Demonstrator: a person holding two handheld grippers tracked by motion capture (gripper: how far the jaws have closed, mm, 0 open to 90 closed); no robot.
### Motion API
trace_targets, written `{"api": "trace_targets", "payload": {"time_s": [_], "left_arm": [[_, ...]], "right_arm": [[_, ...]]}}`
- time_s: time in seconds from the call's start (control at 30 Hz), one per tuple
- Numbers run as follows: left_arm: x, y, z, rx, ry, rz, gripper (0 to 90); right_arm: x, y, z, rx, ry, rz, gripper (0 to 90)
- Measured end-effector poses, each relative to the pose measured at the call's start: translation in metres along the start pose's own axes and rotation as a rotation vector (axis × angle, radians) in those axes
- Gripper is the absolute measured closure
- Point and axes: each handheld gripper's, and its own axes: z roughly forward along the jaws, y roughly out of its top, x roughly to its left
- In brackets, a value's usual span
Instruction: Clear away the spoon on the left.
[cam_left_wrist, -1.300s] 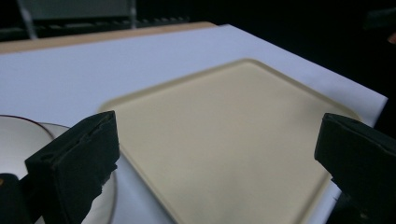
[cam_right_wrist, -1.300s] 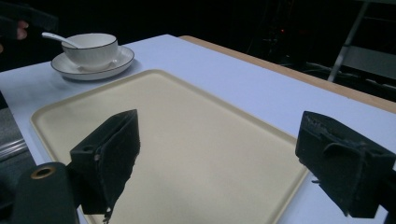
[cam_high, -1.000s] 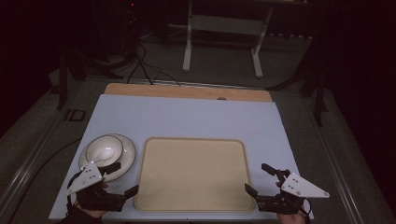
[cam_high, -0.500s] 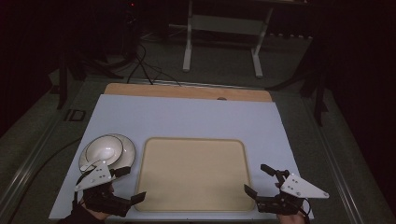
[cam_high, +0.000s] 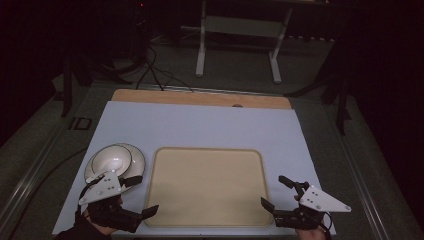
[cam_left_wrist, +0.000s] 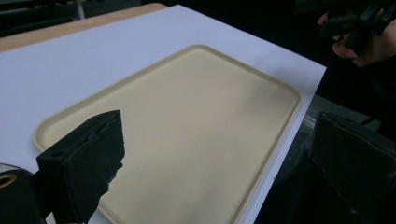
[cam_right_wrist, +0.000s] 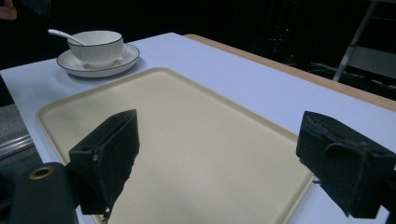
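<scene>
Left claw nearer (smooth tray)

Bowl sits on saucer, just left of the tray.

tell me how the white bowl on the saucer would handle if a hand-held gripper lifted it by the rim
The bowl looks glazed and glossy, so probably stiff, slippery and breakable. It sits loose on the saucer, so a push might slide it or move both. The spoon leaning out over the rim could likely tip out if the bowl tilts.
</scene>
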Motion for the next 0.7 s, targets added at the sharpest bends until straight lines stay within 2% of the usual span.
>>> {"api": "trace_targets", "payload": {"time_s": [0.23,0.37,0.4,0.47,0.7], "left_arm": [[0.003,0.012,-0.004,0.006,0.007,0.005,3.9],[0.007,0.019,-0.010,-0.003,0.035,0.006,4.5],[0.008,0.021,-0.011,-0.004,0.031,-0.001,4.5],[0.011,0.024,-0.015,-0.008,0.052,0.000,4.5],[0.026,0.032,-0.028,-0.019,0.116,-0.080,5.3]], "right_arm": [[0.000,0.000,0.000,0.000,0.003,-0.002,13.2],[0.000,0.000,0.000,-0.001,0.003,-0.003,13.1],[0.001,0.000,0.000,0.000,0.002,-0.005,13.1],[0.001,0.000,0.001,-0.002,0.004,-0.006,13.1],[0.001,0.000,0.000,-0.004,0.003,-0.008,13.1]]}}
